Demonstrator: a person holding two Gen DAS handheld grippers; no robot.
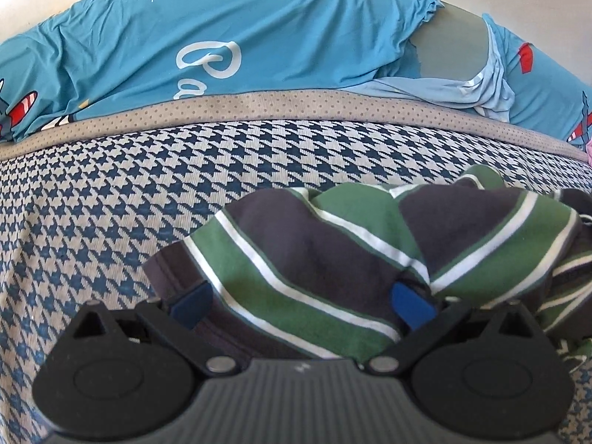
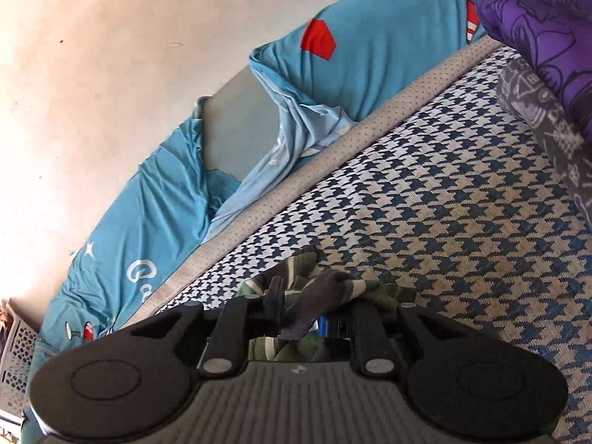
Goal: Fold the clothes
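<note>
Lying bunched on the houndstooth bed (image 1: 111, 192), the striped garment (image 1: 296, 259) has open mattress beyond it. Left hand-held gripper (image 1: 301, 301) gapes wide over it; right hand-held gripper (image 2: 296, 318) pinches its crumpled edge.

Bare houndstooth mat (image 1: 111, 192) left, blue bedding (image 1: 222, 37) behind, purple cloth (image 2: 547, 37) right
</note>
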